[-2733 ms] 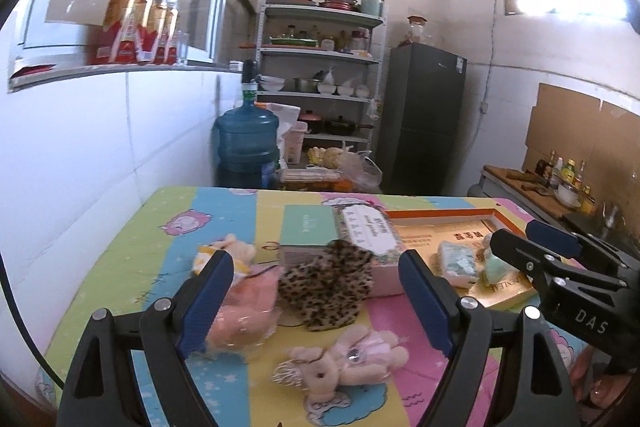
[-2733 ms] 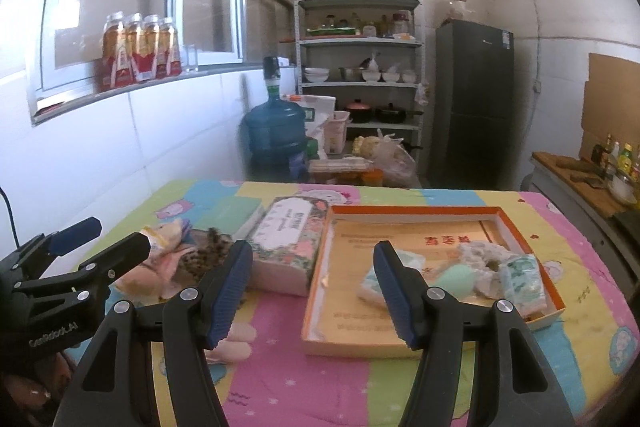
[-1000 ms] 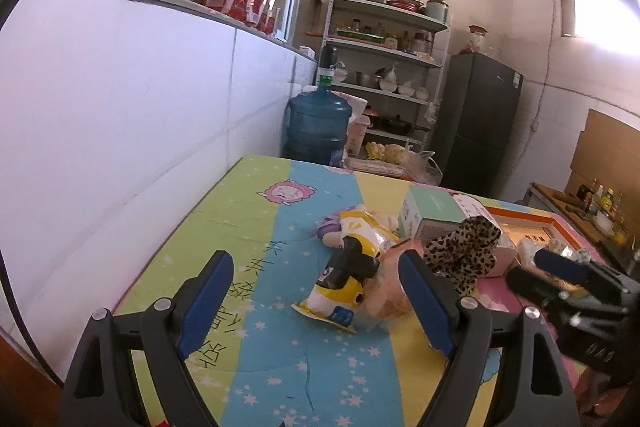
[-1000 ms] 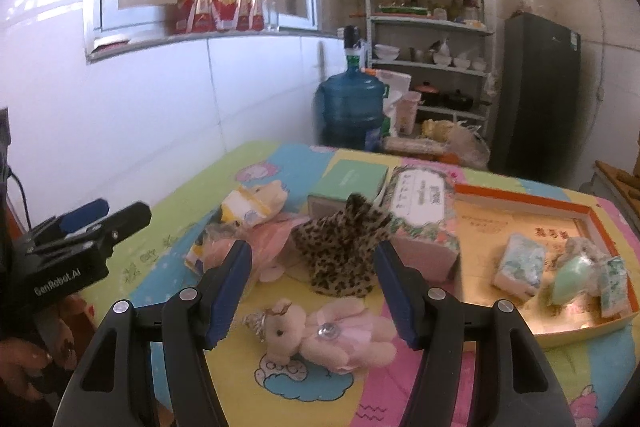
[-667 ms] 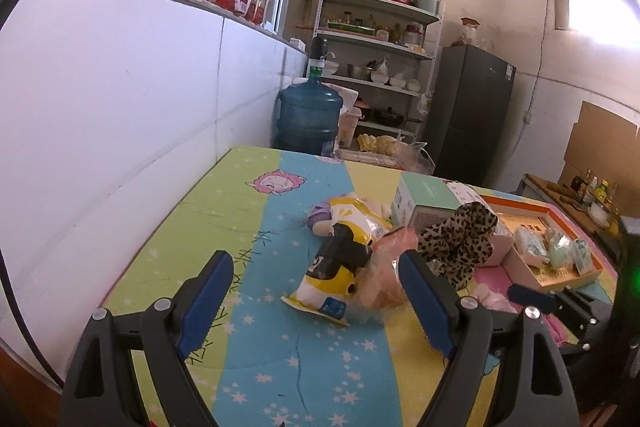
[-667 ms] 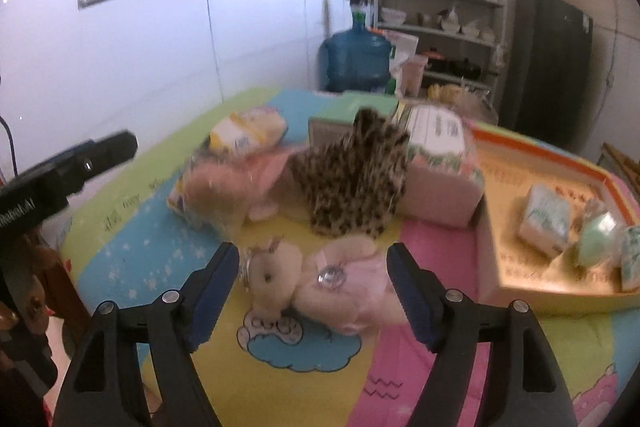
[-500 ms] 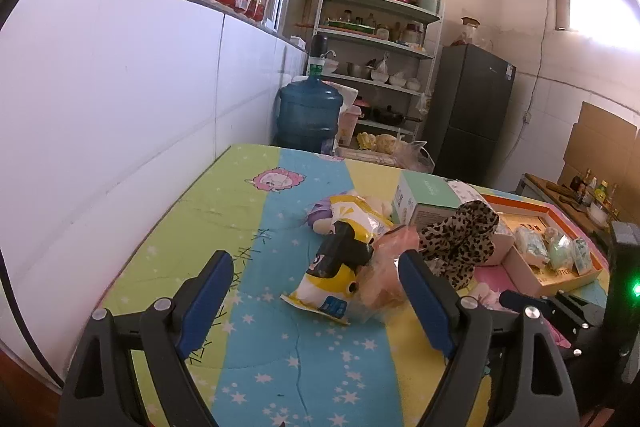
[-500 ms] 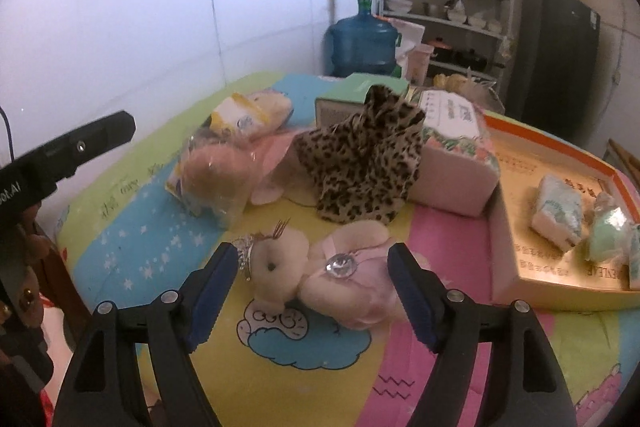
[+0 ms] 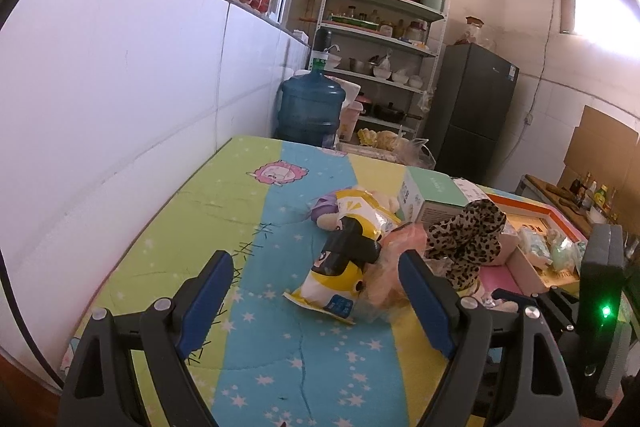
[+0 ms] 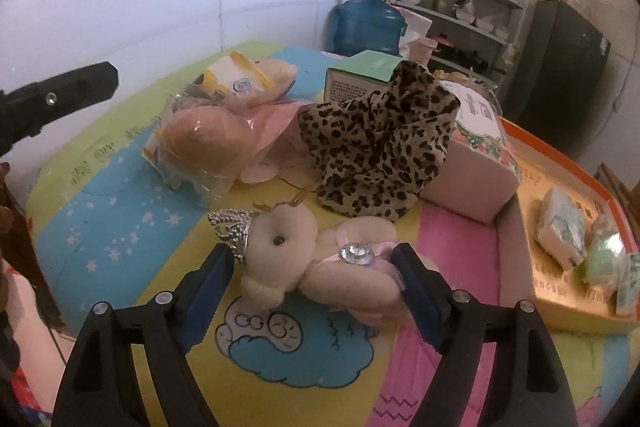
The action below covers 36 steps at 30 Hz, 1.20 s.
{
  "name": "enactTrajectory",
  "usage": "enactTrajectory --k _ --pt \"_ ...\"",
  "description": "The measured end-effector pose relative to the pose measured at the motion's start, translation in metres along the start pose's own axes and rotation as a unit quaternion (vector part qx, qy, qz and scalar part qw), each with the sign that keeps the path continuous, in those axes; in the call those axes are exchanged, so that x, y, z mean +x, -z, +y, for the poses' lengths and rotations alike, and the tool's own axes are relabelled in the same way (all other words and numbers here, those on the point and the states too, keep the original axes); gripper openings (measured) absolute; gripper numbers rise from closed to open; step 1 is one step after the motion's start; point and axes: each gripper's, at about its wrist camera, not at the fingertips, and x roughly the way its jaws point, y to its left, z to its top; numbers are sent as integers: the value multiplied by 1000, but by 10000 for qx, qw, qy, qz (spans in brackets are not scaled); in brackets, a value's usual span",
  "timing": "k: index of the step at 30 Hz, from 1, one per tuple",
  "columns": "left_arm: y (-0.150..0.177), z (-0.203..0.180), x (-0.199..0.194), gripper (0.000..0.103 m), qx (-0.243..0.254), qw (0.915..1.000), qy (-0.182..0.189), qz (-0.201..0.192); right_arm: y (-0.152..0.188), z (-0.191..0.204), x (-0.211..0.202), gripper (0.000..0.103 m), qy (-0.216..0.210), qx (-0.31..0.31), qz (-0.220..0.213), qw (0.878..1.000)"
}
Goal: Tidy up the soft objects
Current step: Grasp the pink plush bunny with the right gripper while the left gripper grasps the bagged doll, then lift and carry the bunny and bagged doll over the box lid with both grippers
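- The right hand-held gripper (image 10: 312,279) is spread wide, its 2 blue-padded fingers (image 10: 208,281) on either side of a cream teddy bear (image 10: 308,263) without pressing it.
- The teddy bear lies on its side on the desk (image 10: 120,227), which is covered in a bright cartoon-print cloth; it wears a small silver crown and a pink dress with a clear gem.
- Just behind the teddy bear is a leopard-print cloth (image 10: 380,143), draped against a pink tissue box (image 10: 476,163).
- Left of the leopard-print cloth sits a pink plush toy in a clear wrapper (image 10: 204,143), with a yellow packaged toy (image 10: 240,79) behind it.
- A green box (image 10: 360,75) stands behind the leopard-print cloth.
- Right of the tissue box is an orange-rimmed tray (image 10: 568,159) holding a white packet (image 10: 560,231) and a pale green item (image 10: 604,259).
- The left hand-held gripper (image 9: 316,297) is also spread wide and empty, above the desk on the near side of the yellow packaged toy (image 9: 348,251) and touching nothing.
- From the left wrist, the leopard-print cloth (image 9: 468,243) is right of the yellow packaged toy.
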Motion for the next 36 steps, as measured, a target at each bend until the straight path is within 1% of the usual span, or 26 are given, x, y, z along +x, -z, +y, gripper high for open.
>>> enactTrajectory --k 2,4,6,9,13,16,23,28,30,32,33,34,36 --pt "0 0 1 84 -1 10000 5 13 -2 2 3 82 57 -67 0 10000" --pt "0 -1 2 84 5 10000 37 32 -2 -1 3 76 50 -30 -76 10000" --pt "-1 -4 4 84 66 9998 158 53 -2 -5 -1 66 -95 57 -171 9998" --pt "0 -14 8 84 261 9987 430 86 -3 -14 -6 62 -243 220 -256 9991" --pt "1 -34 15 84 625 9955 696 137 -1 -25 -14 60 -329 380 -310 9983" --pt "1 -46 26 84 780 9945 665 211 0 -35 -22 60 -331 506 -366 9975" --pt "6 -52 61 84 775 9935 548 628 9 -63 -38 60 -284 881 -471 9946" --pt "6 -55 65 84 759 9944 471 558 10 -72 -43 60 -313 931 -537 9937" --pt "6 -56 65 75 754 9950 391 522 11 -67 -42 60 -344 930 -535 9936" --pt "7 -55 63 53 781 9958 217 435 12 -67 -41 60 -389 926 -532 9935" --pt "6 -54 62 48 770 9960 190 401 12 -66 -41 60 -404 927 -531 9935" --pt "6 -52 60 44 754 9962 195 388 12 -65 -41 60 -419 931 -532 9934" --pt "6 -48 58 43 685 9965 289 373 11 -64 -41 60 -437 935 -540 9932"
